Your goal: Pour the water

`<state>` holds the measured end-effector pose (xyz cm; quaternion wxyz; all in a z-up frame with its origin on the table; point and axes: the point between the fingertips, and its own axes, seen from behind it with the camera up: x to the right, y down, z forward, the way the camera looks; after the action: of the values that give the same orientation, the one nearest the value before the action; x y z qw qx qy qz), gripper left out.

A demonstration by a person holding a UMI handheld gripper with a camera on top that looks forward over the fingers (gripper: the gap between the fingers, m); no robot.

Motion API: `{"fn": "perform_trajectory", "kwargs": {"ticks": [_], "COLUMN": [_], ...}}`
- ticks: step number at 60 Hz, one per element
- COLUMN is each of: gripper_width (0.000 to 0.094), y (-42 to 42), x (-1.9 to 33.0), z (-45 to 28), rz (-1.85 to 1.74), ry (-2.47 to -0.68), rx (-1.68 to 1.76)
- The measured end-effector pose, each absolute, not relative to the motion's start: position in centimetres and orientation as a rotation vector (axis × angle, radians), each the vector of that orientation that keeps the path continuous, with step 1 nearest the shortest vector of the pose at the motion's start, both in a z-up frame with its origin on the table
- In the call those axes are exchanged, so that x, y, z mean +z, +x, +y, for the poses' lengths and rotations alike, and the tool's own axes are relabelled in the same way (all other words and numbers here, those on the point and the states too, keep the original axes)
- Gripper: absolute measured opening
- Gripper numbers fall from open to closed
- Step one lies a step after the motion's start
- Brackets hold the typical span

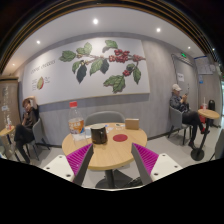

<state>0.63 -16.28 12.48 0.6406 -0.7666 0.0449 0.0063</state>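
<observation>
Gripper view: gripper [112, 160] open, empty, well short of round wooden table [112, 150]. Beyond fingers, plastic bottle [74, 120] and dark cup [98, 134] standing close together. Risk: toppling the bottle on a careless approach.

Café: coffee-branch mural [100, 63] on wall beyond hand-held gripper, round bench [108, 150] w/ chairs, seated people [180, 103] at sides.
</observation>
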Motion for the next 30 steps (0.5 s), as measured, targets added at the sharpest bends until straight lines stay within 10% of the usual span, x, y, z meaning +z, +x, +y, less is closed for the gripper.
{"fn": "perform_trajectory", "kwargs": {"ticks": [30], "gripper_width": [0.0823], "y": [-6.6], "x": [12.8], "z": [-12.9], "rz": [-0.069], "ry": [-1.761], "rx": [0.104]}}
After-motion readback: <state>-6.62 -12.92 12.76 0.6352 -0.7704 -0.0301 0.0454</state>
